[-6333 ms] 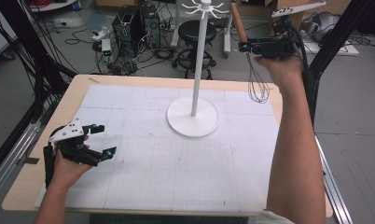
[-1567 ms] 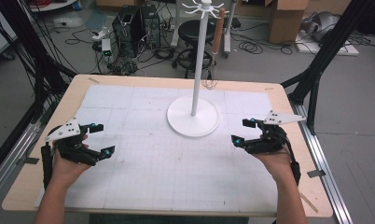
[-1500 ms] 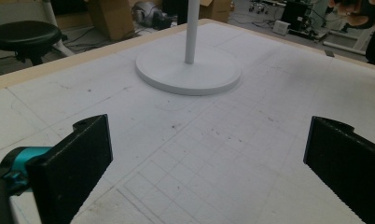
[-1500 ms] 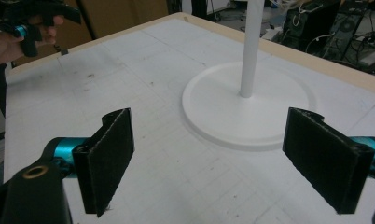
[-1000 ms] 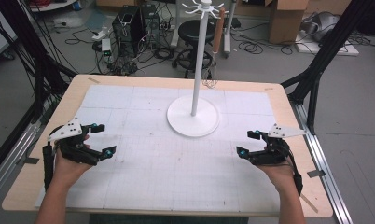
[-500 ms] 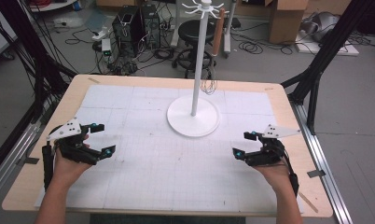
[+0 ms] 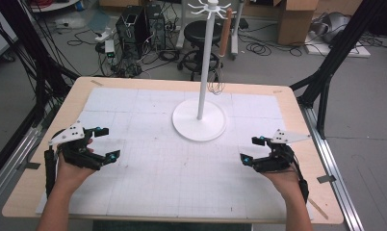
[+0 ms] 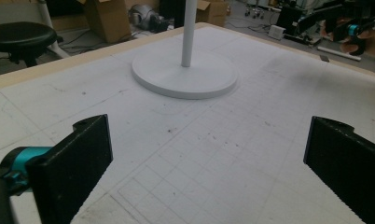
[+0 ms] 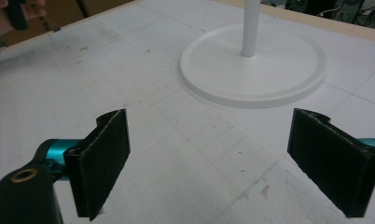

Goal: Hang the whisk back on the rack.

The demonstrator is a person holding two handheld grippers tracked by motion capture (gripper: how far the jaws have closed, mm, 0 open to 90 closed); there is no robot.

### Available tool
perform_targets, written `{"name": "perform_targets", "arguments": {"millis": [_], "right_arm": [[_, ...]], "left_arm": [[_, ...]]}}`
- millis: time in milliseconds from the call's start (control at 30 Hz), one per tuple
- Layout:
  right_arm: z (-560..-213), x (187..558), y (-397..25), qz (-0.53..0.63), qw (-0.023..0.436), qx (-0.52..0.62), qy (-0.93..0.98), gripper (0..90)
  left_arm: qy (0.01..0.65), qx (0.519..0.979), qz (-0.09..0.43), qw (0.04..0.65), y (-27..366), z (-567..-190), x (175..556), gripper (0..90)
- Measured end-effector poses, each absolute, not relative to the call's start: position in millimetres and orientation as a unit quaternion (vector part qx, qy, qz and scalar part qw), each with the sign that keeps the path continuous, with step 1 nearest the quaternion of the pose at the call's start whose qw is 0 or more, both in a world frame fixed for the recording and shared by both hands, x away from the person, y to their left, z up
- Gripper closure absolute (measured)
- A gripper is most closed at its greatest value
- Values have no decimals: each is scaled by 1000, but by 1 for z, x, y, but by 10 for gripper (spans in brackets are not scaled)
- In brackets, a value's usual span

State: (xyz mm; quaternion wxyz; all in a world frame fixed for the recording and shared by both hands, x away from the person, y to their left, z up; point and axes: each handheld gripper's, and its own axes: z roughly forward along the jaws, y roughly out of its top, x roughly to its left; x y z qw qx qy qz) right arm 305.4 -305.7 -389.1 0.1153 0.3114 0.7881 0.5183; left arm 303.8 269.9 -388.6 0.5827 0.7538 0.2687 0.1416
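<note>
- Black jaws on both tools stand wide apart with nothing between them: the left gripper (image 7: 105,143) rests low over the near-left of the mat, and the right gripper (image 7: 252,150) sits low over the near-right.
- Left gripper view: its two pads frame bare gridded mat; the other hand with its tool shows small at the far right corner (image 8: 358,32).
- Right gripper view: same picture mirrored — pads spread, bare mat between, the stand's disc ahead.
- Both hands lie well apart from each other and well apart from the stand; neither touches it.
- White stand (image 7: 205,62) is upright at the far middle of the mat, its round base (image 7: 199,120) flat on the surface and its crown of hooks (image 7: 210,8) at the top.
- A whisk (image 7: 215,79) hangs from the hooks, brown handle up and wire loops dangling beside the pole — clear of the mat, touching nothing below as far as I can tell.
- Grid mat (image 7: 148,192) on the wooden table (image 7: 32,192) carries nothing besides the stand; only scuffs and specks.
- Judgement: the hanging looks done. The whisk is on its hook, both tools are empty and parked near the table's front edge — a rest pose.
- Left to do, as far as shown: nothing obvious; no loose utensil lies on the mat waiting for a hook.
</note>
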Motion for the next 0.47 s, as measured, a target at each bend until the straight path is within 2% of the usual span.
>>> {"name": "perform_targets", "arguments": {"millis": [467], "right_arm": [[-391,309,-304,515,110,309,791,118]], "left_arm": [[270,758,141,577,269,-390,305,17]]}}
